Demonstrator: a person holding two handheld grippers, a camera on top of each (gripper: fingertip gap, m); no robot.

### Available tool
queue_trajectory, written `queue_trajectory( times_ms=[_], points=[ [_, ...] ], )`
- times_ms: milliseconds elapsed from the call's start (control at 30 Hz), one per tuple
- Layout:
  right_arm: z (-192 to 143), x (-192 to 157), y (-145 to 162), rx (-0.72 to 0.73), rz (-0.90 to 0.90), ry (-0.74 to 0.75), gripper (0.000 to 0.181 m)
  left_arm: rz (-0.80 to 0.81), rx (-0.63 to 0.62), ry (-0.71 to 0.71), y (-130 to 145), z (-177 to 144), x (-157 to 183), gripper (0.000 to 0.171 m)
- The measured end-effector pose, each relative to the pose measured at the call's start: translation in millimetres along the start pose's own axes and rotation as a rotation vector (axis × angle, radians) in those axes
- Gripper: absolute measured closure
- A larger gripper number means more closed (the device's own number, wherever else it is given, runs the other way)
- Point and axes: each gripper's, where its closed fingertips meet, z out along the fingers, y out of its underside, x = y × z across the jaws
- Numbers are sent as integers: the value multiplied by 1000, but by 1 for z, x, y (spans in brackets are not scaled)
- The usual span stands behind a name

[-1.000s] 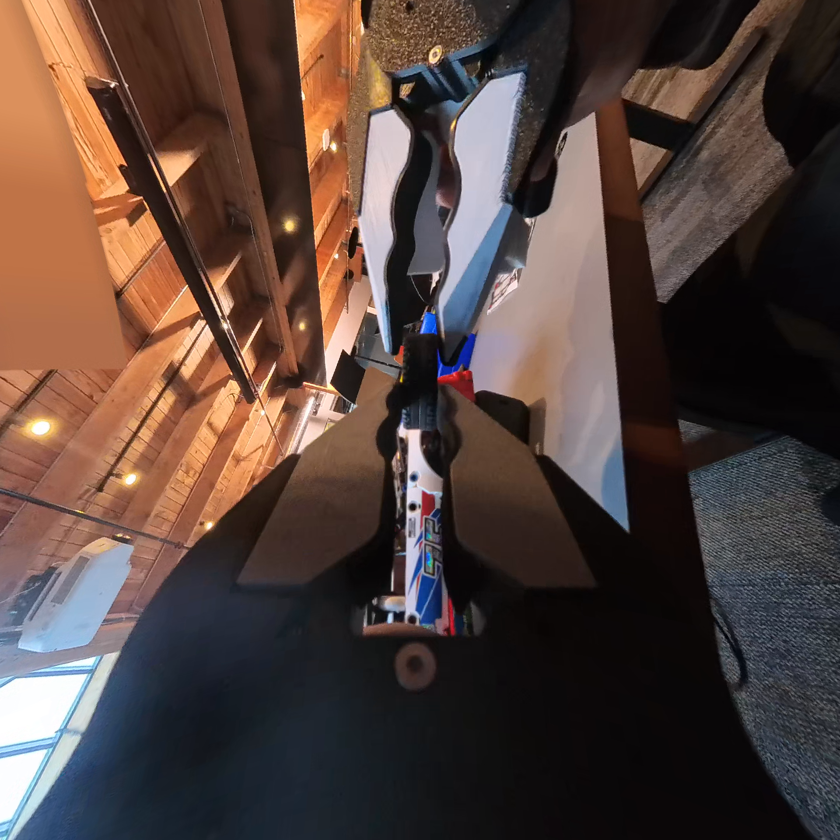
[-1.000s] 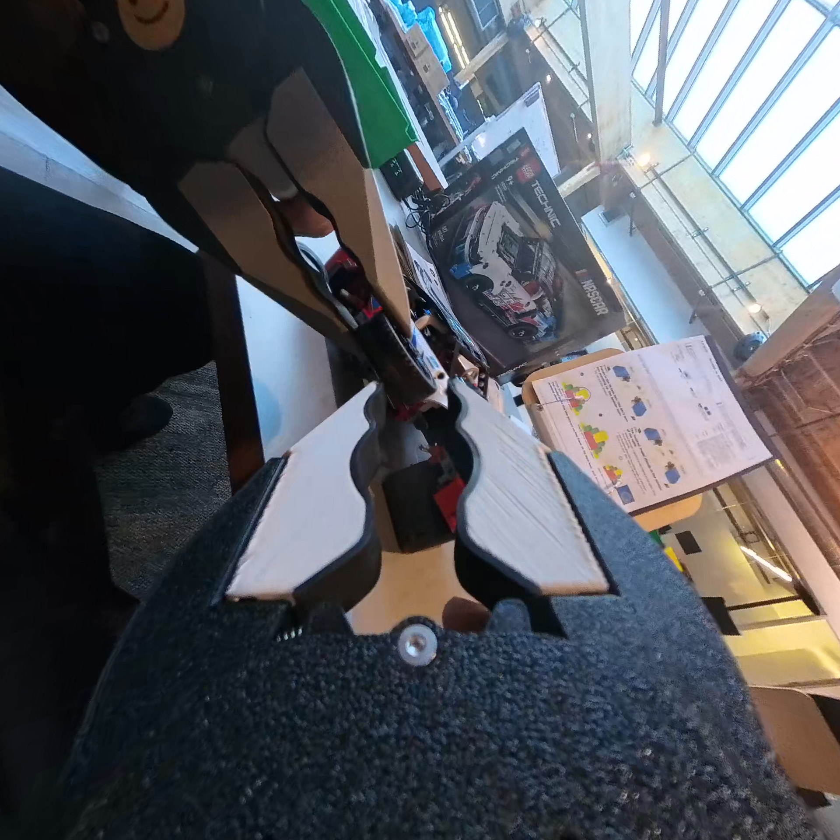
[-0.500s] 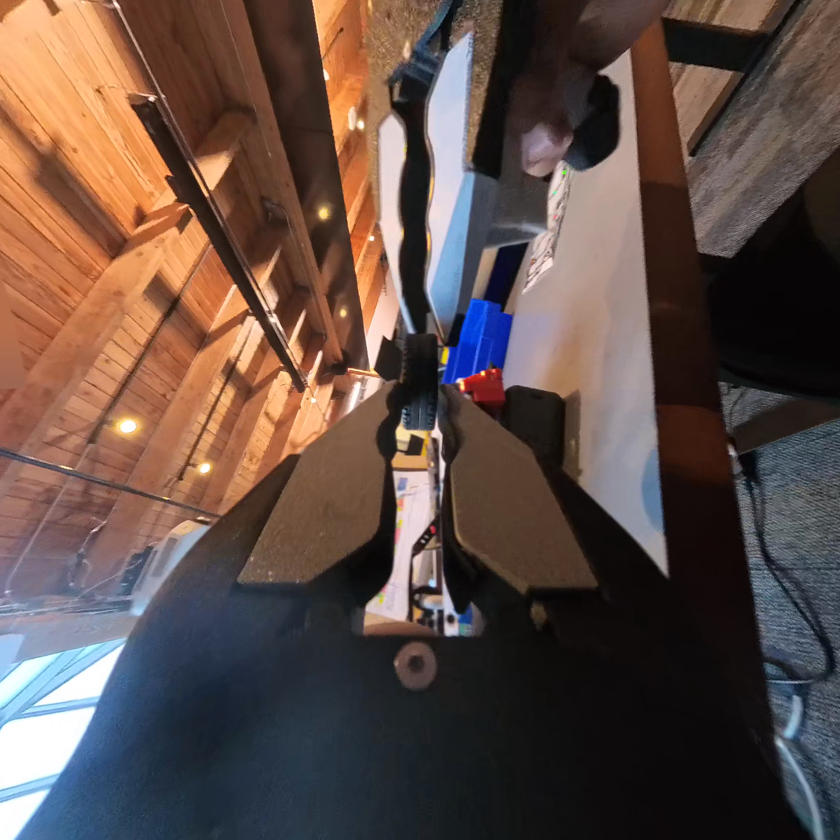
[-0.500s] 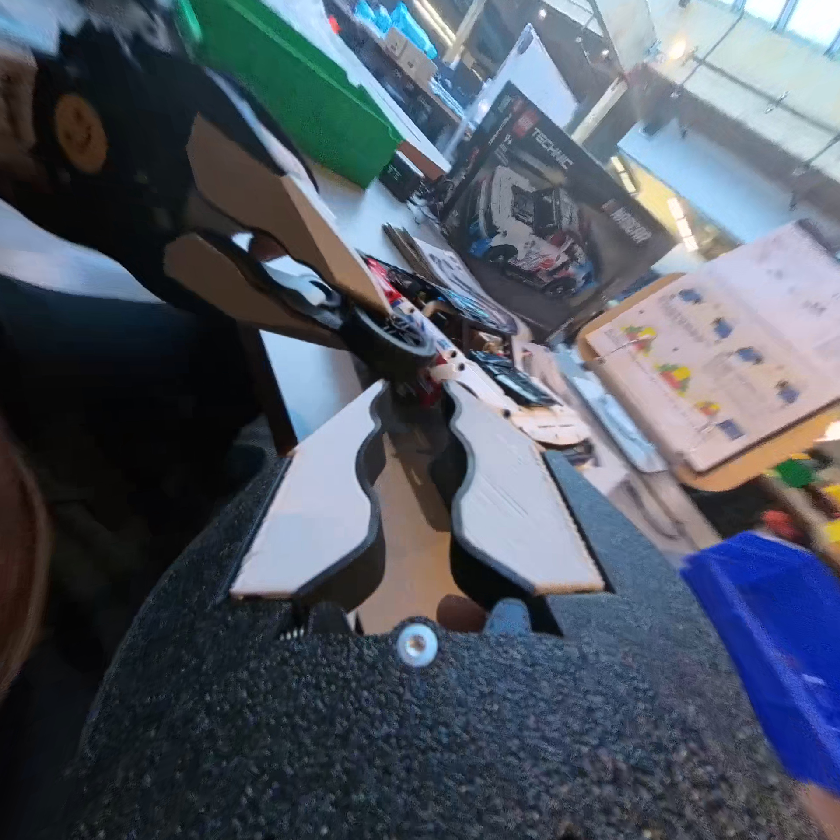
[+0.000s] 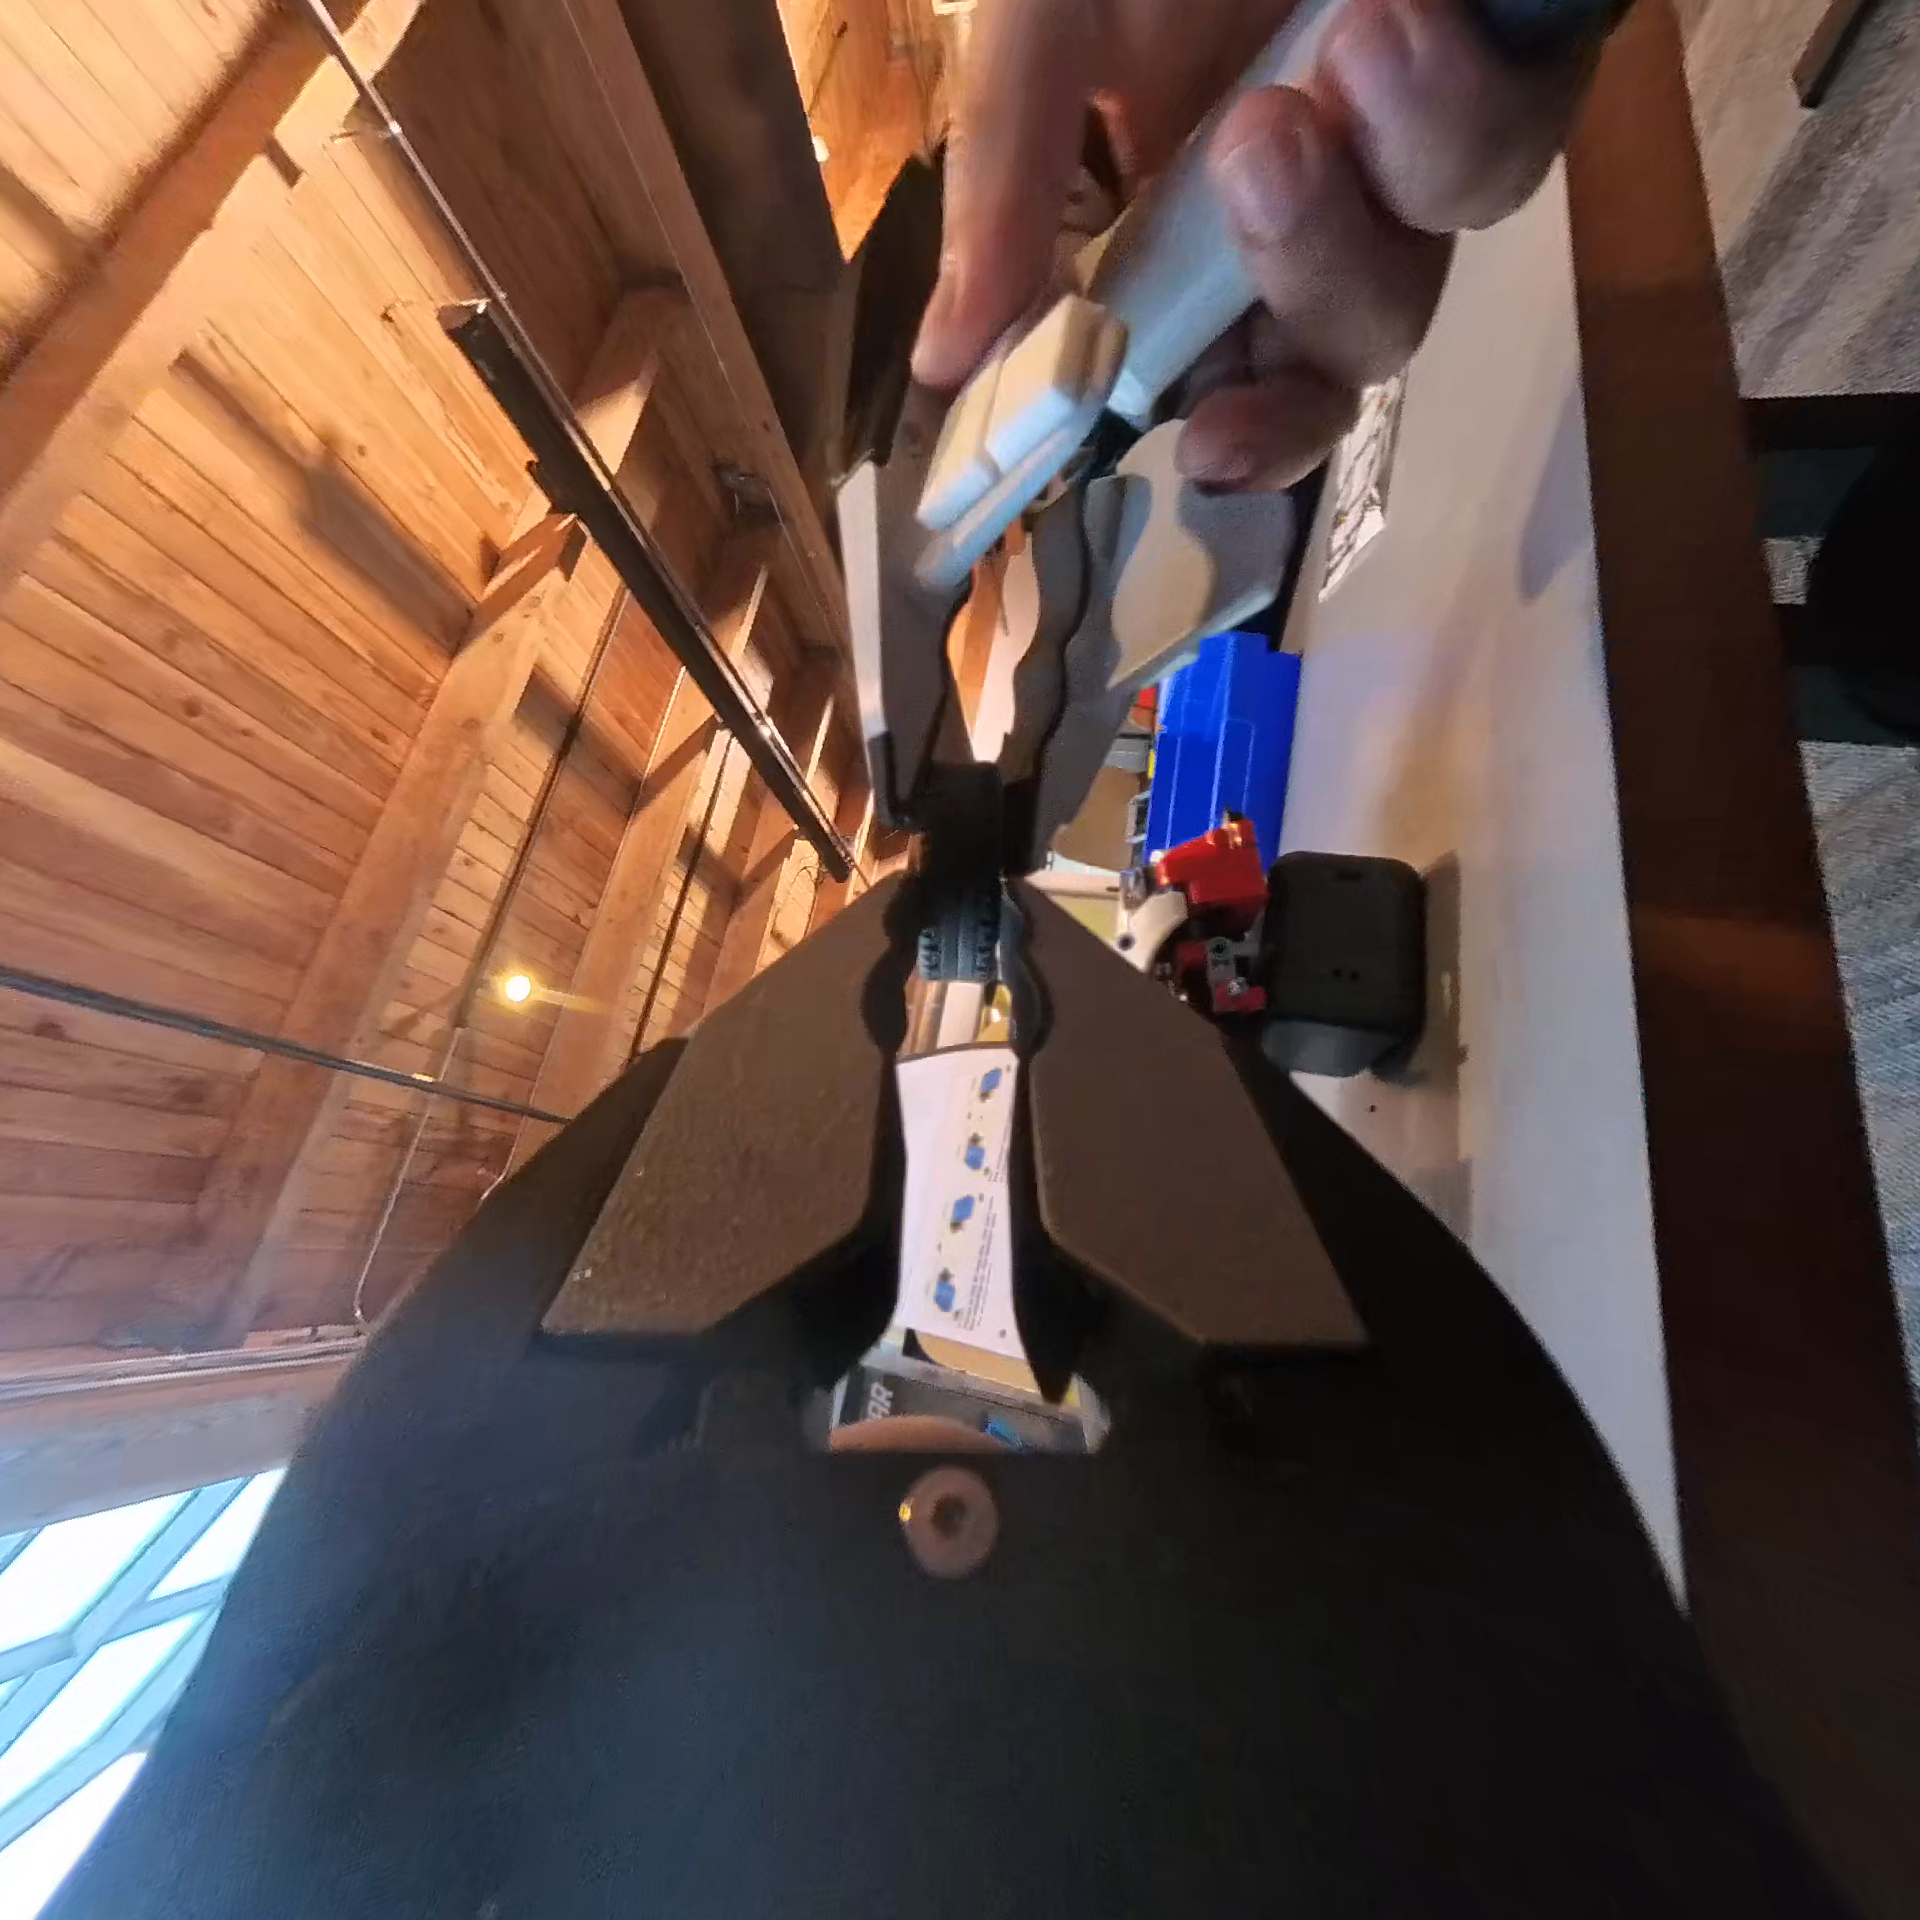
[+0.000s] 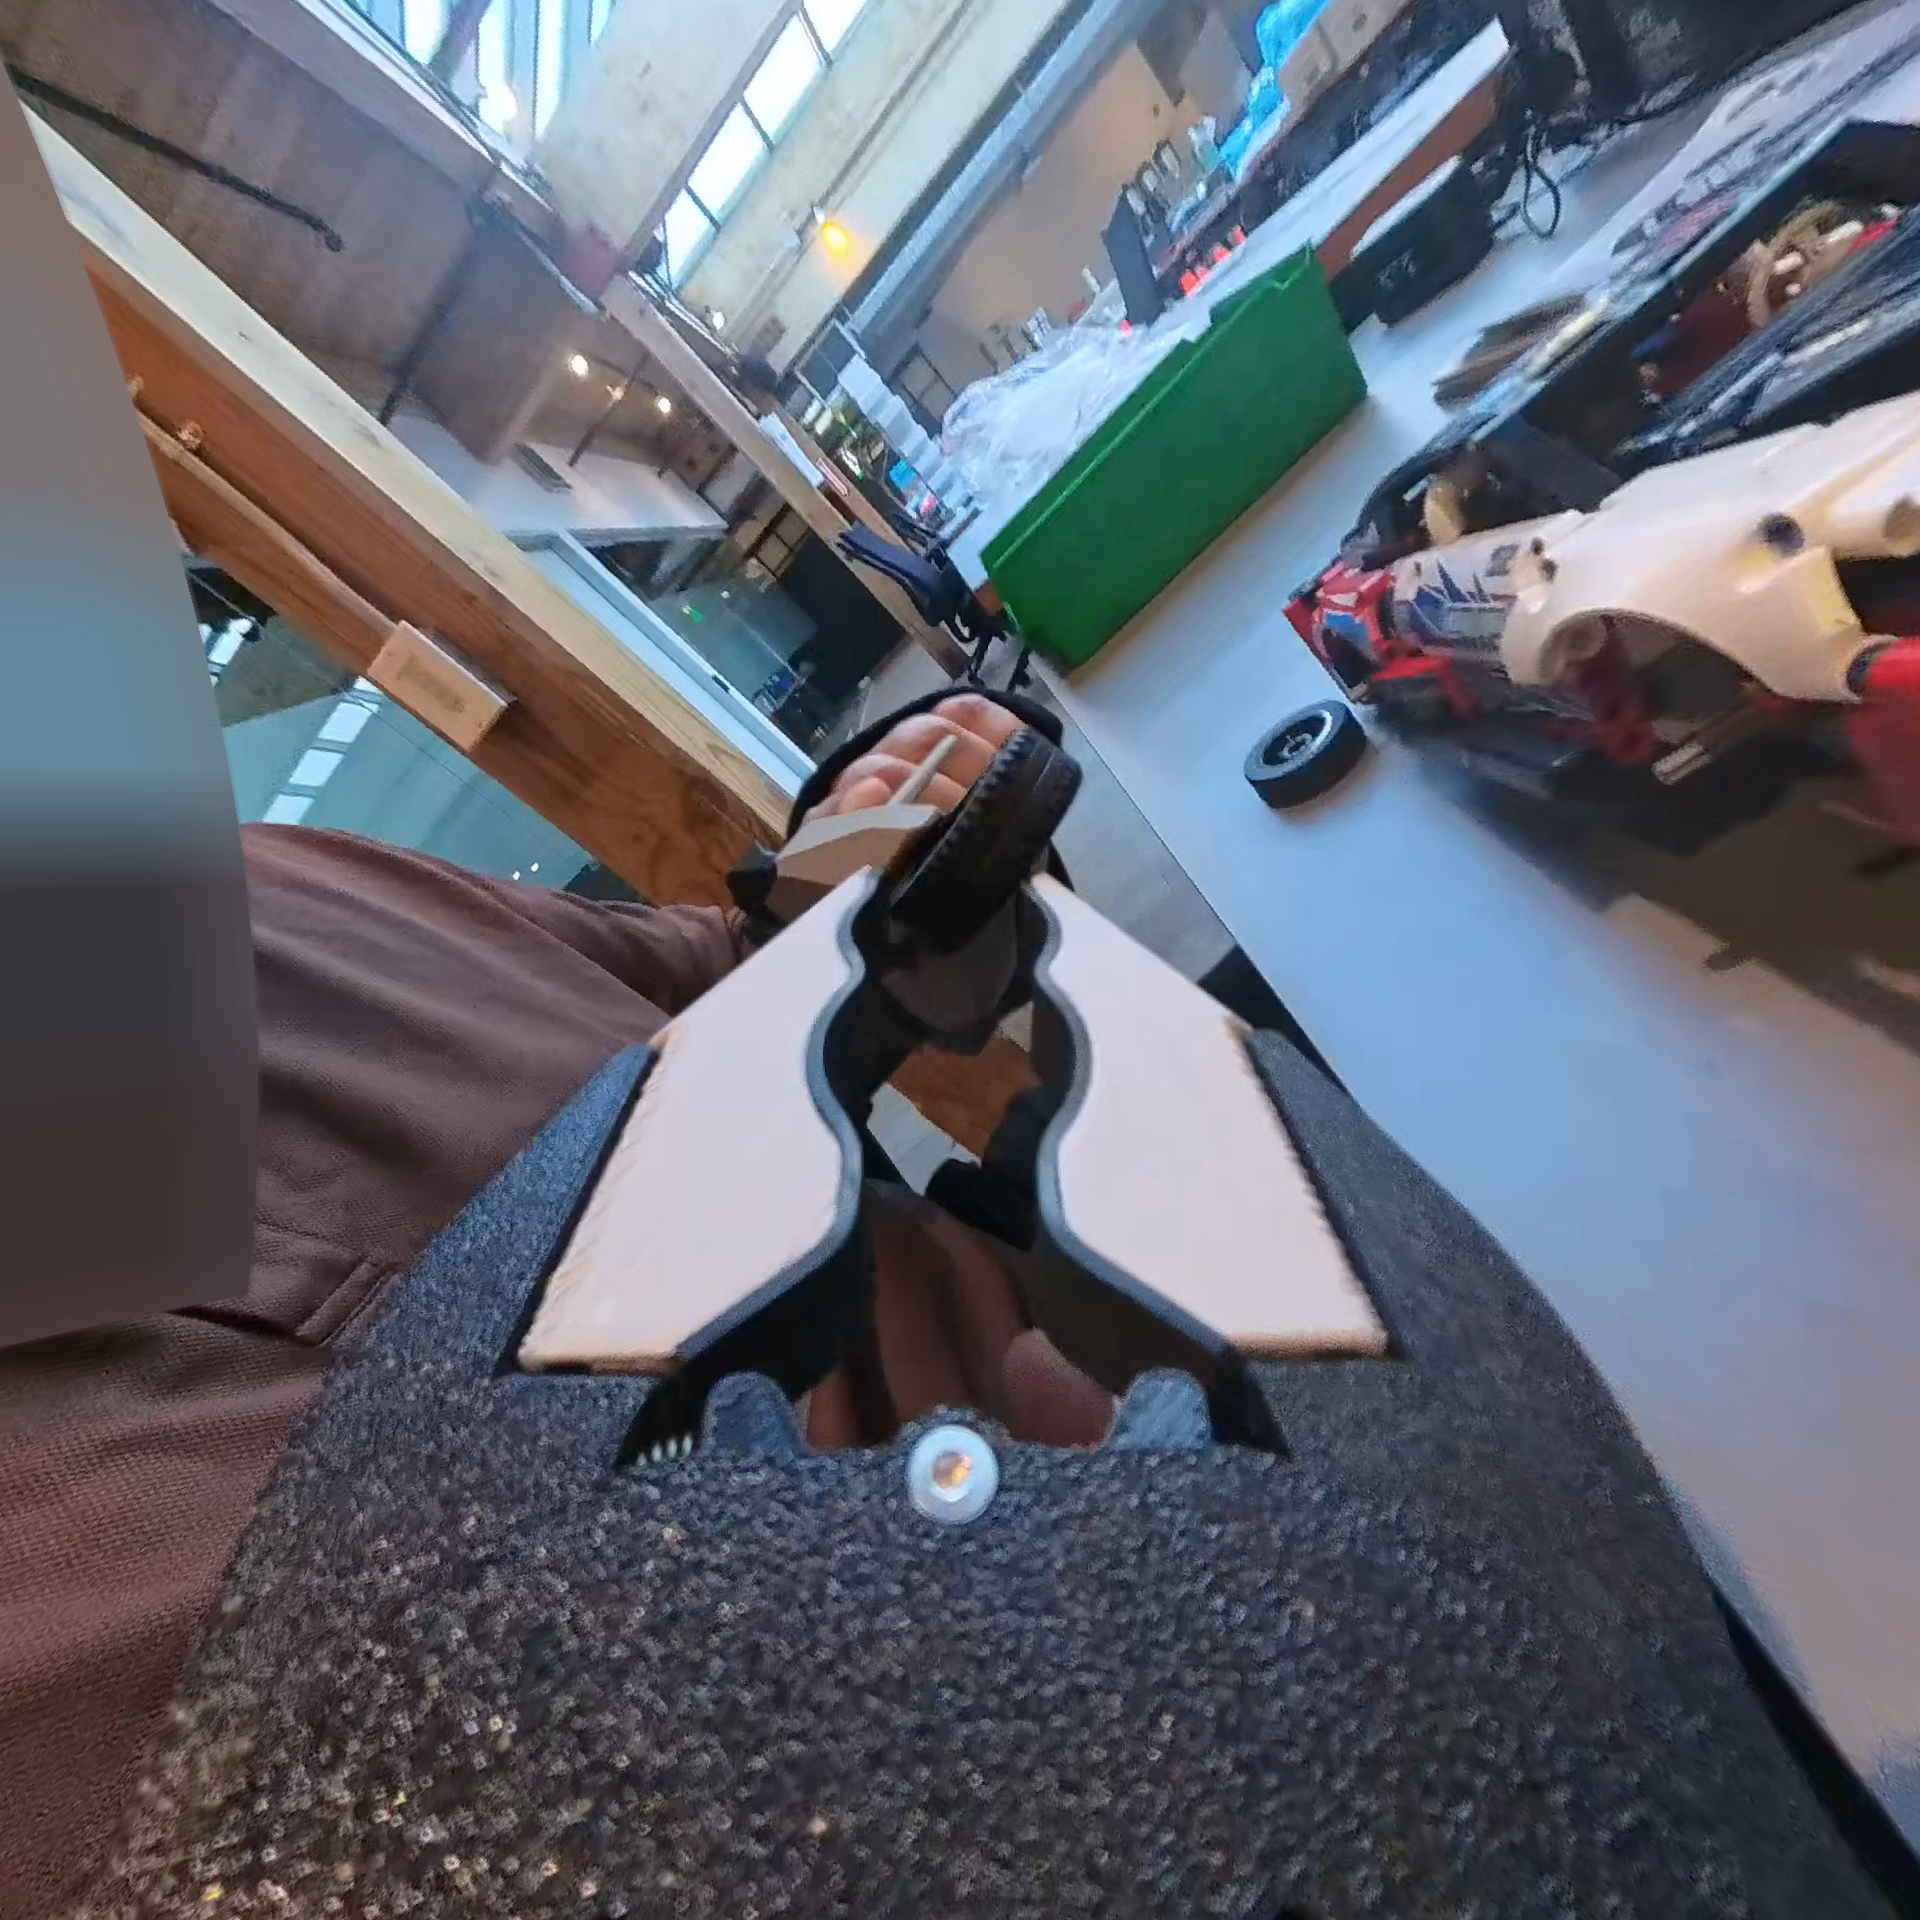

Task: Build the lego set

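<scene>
Between the tips of the left gripper (image 5: 961,914) sits a black wheel (image 5: 961,883), clamped by its tread. Meeting it from the far side, the right gripper (image 6: 961,883) pinches the same wheel at its own tips, so both tools grasp 1 tyre, held off the grey table (image 6: 1507,1039). Beyond the right gripper's right finger lies a second loose wheel (image 6: 1306,753) (flat on the table), just beside the white-and-red lego car (image 6: 1662,613). A green bin (image 6: 1174,488) stands farther back.
</scene>
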Motion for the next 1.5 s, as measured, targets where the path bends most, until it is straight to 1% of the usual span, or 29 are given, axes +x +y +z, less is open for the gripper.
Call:
queue_trajectory(
  times_ms=[33, 100, 133, 167, 200, 267, 300, 367, 400, 433, 467, 500, 567, 633, 767, 867, 933, 1000, 1067, 1100, 1167, 1233, 1300, 1400, 1500],
  points=[
    [1, -2, -1, 11, -7, -8, 162, -9, 0, -9, -1, -1, -2, 160],
    [1, -6, 0, 5, -80, -3, 164, -46, -1, -20, -2, -4, -4, 159],
    [0, -5, 1, -8, -159, 28, 165, -105, -2, -20, -1, -5, -5, 150],
    [-2, -2, 1, -29, -274, 91, 169, -183, -1, -7, 1, -8, -7, 138],
    [-5, 3, 0, -62, -421, 173, 169, -267, 6, 28, 2, -12, -7, 137],
    [-12, 12, -1, -171, -788, 355, 170, -436, -8, 112, 8, -18, -5, 134],
    [-16, 17, -1, -254, -1012, 463, 169, -512, -26, 129, 13, -19, -6, 134],
    [-21, 20, -6, -416, -1512, 662, 169, -664, -12, 201, 12, -22, -4, 129],
    [-21, 18, -11, -459, -1759, 750, 170, -724, -4, 216, 10, -22, -5, 129],
    [-20, 15, -15, -488, -1961, 816, 170, -753, 2, 216, 10, -22, -7, 128],
    [-17, 14, -13, -524, -2080, 837, 170, -752, 4, 213, 10, -22, -7, 128],
    [-15, 16, -5, -569, -2112, 813, 169, -733, -7, 204, 12, -21, -6, 129],
    [-12, 20, 6, -614, -2109, 771, 170, -691, -21, 212, 14, -20, 0, 128],
    [-11, 20, 8, -629, -2144, 760, 170, -655, -18, 224, 13, -19, 5, 128],
    [-7, 17, 13, -617, -2124, 721, 170, -579, 5, 234, 8, -17, 11, 127],
    [-4, 20, 19, -616, -2085, 690, 169, -507, 43, 256, 1, -15, 16, 137],
    [-2, 23, 24, -597, -2011, 647, 170, -473, 54, 288, -1, -13, 23, 151],
    [-3, 29, 26, -557, -1872, 629, 168, -493, 29, 324, 4, -10, 31, 152],
    [-5, 36, 18, -452, -1710, 645, 169, -558, -37, 362, 15, -5, 39, 157],
    [-8, 40, 12, -401, -1637, 670, 169, -587, -62, 349, 19, -2, 39, 157],
    [-10, 49, 7, -368, -1532, 686, 165, -619, -107, 338, 24, 5, 44, 157],
    [-12, 55, 6, -368, -1516, 698, 166, -592, -123, 337, 27, 9, 51, 158],
    [-12, 60, 6, -383, -1547, 713, 167, -569, -154, 355, 32, 12, 60, 158],
    [-13, 66, 5, -407, -1605, 744, 169, -590, -150, 370, 35, 14, 64, 158],
    [-14, 79, 4, -423, -1520, 768, 169, -645, -202, 401, 44, 17, 71, 157]
  ],
)
